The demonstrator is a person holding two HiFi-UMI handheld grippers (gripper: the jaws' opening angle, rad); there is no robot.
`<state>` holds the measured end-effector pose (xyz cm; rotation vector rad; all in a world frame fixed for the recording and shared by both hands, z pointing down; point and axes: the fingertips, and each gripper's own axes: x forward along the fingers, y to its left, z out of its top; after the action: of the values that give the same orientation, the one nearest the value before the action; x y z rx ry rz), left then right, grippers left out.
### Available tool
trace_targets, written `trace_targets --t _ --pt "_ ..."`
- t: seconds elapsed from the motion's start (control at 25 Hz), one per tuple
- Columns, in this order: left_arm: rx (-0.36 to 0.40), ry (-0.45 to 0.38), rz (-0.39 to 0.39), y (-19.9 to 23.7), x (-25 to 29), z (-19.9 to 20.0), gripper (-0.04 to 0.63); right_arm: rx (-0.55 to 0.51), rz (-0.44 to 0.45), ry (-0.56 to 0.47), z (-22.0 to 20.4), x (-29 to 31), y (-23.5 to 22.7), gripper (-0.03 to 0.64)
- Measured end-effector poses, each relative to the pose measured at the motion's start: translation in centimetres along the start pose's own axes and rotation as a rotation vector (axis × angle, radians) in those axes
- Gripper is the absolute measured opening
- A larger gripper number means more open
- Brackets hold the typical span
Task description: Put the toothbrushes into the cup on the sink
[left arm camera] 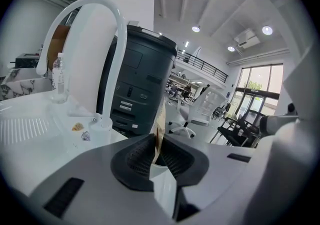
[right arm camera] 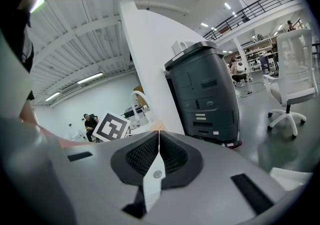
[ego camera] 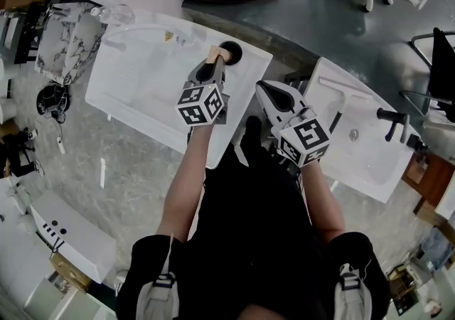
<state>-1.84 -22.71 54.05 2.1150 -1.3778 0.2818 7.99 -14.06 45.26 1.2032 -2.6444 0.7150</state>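
My left gripper [ego camera: 215, 62] is shut on a thin tan toothbrush [ego camera: 214, 52], held upright at the far right corner of the white sink [ego camera: 142, 77]. In the head view the brush tip is right beside the dark round cup [ego camera: 233, 50] on that corner. The left gripper view shows the brush [left arm camera: 160, 124] pinched between the ribbed pads [left arm camera: 142, 156] of the left gripper [left arm camera: 158, 144]. My right gripper [ego camera: 264, 88] hangs off the sink's right edge, a little nearer to me. It is shut [right arm camera: 159, 136] with nothing between its fingers.
A white arched faucet [left arm camera: 100, 6] and a clear water bottle [left arm camera: 59, 76] stand at the sink's back. A dark grey machine [right arm camera: 205, 94] is on the floor behind. A second sink [ego camera: 359, 162] with a black faucet [ego camera: 392, 118] lies to the right.
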Motion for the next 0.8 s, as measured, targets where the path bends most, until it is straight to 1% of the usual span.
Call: trace_targets --t 0.16,0.48,0.56,0.8 --pt "0.003 0.006 0.012 0.0 0.0 0.0 0.043 -0.003 0.001 -0.003 0.2 -0.1 0.0 0.032" --pt "0.011 0.034 0.036 0.6 -0.1 -0.4 0.103 -0.009 0.001 -0.009 0.4 -0.2 -0.1 0.032" --pt "0.009 0.032 0.037 0.6 -0.3 -0.5 0.117 -0.01 0.001 -0.01 0.4 -0.2 0.0 0.032" --pt "0.015 0.004 0.028 0.1 -1.3 -0.4 0.117 -0.02 0.007 -0.019 0.7 -0.3 0.5 0.032"
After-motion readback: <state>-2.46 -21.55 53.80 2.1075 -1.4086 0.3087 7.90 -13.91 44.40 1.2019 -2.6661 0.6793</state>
